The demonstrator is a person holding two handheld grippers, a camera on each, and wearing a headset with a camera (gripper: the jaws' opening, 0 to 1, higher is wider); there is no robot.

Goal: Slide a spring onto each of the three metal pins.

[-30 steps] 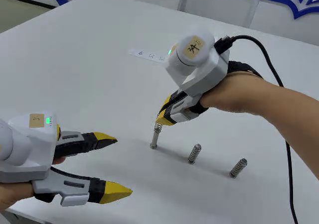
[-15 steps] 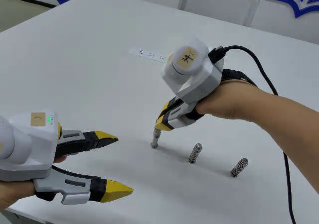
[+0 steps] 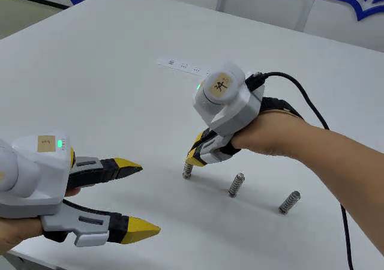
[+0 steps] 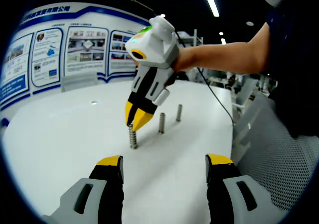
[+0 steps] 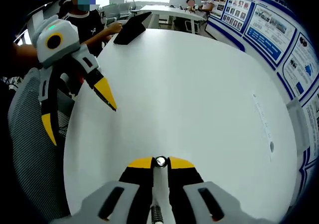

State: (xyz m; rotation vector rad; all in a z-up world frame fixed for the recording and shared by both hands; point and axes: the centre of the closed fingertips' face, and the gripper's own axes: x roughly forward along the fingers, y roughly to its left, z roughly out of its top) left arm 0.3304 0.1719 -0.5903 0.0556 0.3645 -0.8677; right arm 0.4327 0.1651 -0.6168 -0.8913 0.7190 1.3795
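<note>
R claw [image 3: 193, 159] closed round top of pin [image 5: 160, 161], tips just above its spring [image 3: 188, 170]; pin upright on table [image 3: 108, 72]; mid spring [image 3: 236, 185] & end spring [image 3: 288, 202] stand tilted in a row beside it, apart; L claw [image 3: 138, 198] open, empty, near table's front edge.

Left gripper [image 3: 144, 198]: white-grey shell, black jaws, yellow tips, green LED lit, tan sticker on top. My right gripper [image 3: 193, 160] had the same scheme: white shell, black-and-yellow jaws, tan sticker with a dark scrawl. The pin [image 5: 160, 161] top was shiny silver between my yellow tips. Springs [image 3: 236, 185] were dull grey metal, banded by their coils. Table [image 3: 90, 90] was plain white, cable [image 3: 281, 74] black, strip [image 3: 180, 65] white with small dark marks. Wall panels [image 4: 50, 50] were blue and white.
</note>
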